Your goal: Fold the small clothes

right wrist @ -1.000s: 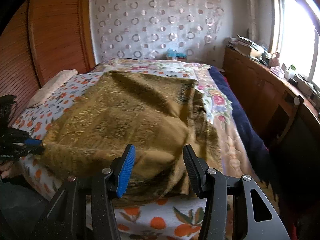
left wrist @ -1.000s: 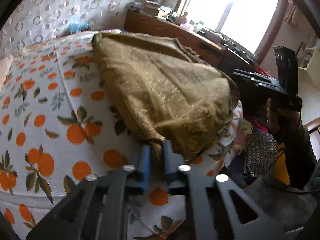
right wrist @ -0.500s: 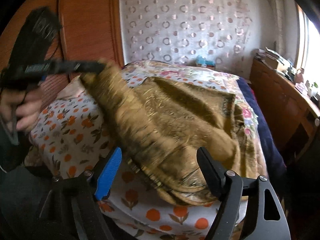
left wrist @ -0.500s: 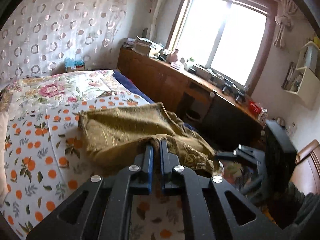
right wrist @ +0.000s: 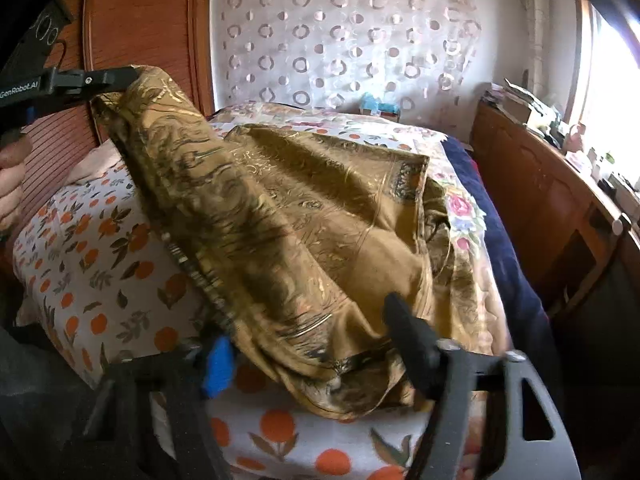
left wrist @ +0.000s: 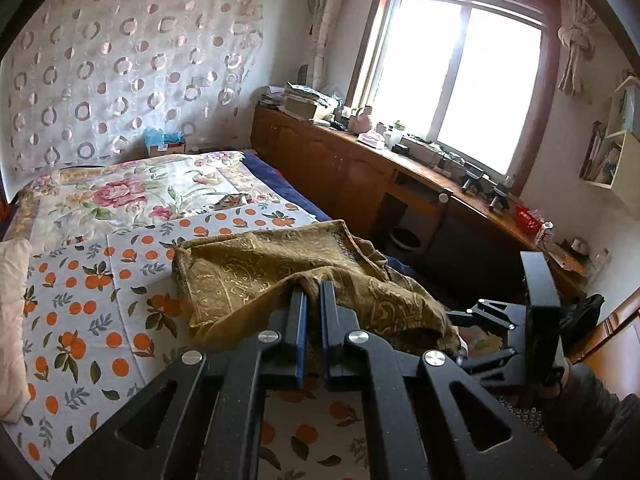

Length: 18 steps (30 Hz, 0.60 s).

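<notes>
A gold-brown patterned cloth (left wrist: 256, 276) lies bunched on the orange-print sheet (left wrist: 80, 320) of a bed. My left gripper (left wrist: 313, 286) is shut on one corner of it. In the right wrist view that left gripper (right wrist: 132, 76) holds the corner high at the upper left, and the cloth (right wrist: 320, 208) hangs down from it in a slanting fold. My right gripper (right wrist: 312, 344) is at the cloth's near hem, its jaws closing. The hem is between the blue pad (right wrist: 218, 360) and the black finger (right wrist: 404, 328), which still stand well apart. The picture is blurred there.
A floral quilt (left wrist: 132, 192) covers the bed's far half and a pale pillow (left wrist: 12, 320) lies at its left. A long wooden sideboard (left wrist: 360, 168) with clutter runs under the window on the right. A wooden headboard (right wrist: 140, 20) and a person's hand (right wrist: 10, 188) are on the left.
My left gripper has risen with the cloth corner, pulling that side up off the bed. My right gripper's jaws widened and then narrowed around the near hem.
</notes>
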{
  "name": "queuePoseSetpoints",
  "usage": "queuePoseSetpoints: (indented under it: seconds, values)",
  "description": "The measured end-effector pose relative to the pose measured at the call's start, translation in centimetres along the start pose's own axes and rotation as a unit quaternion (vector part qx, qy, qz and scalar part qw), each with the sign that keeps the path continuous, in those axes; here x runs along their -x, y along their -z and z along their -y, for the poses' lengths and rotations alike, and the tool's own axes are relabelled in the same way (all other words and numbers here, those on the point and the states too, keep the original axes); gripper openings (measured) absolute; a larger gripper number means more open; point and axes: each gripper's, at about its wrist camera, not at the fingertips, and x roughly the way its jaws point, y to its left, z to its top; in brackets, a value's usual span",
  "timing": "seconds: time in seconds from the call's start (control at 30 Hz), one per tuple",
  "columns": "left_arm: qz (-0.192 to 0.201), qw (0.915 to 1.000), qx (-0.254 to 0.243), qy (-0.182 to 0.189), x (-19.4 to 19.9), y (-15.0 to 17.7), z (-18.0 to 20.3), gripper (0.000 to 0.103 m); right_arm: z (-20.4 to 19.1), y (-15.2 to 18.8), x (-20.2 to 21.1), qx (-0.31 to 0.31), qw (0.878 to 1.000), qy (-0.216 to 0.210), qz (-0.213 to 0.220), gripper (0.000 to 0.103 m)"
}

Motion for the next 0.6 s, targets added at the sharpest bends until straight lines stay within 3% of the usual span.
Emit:
queuePoseSetpoints:
  seconds: [0.03,0.1,0.13,0.37,0.6]
  values:
    - [-0.001,1.0000,-0.001,-0.002,-0.1,-0.1,-0.1,0.006,0.0,-0.2,0.2,0.004,1.000,-0.005,0.004,0.032]
    - [0.001,0.9999,-0.007,-0.015,-0.4,-0.4,-0.3,0.006,0.3,-1.1,0.3,0.012,1.000,-0.011,0.012,0.015]
    - [0.003,0.9996,-0.010,-0.025,-0.6,-0.6,-0.5,0.006,0.3,-1.5,0.5,0.019,1.000,-0.010,0.020,0.012]
    - [-0.001,0.9986,0.000,-0.054,-2.4,-2.2,-3.4,0.006,1.1,-6.2,0.0,0.044,0.997,0.007,0.061,0.010]
    - [-0.026,0.9963,0.015,-0.081,-6.3,-3.9,-7.3,0.006,2.1,-10.9,-4.9,0.070,0.997,-0.004,0.045,0.010]
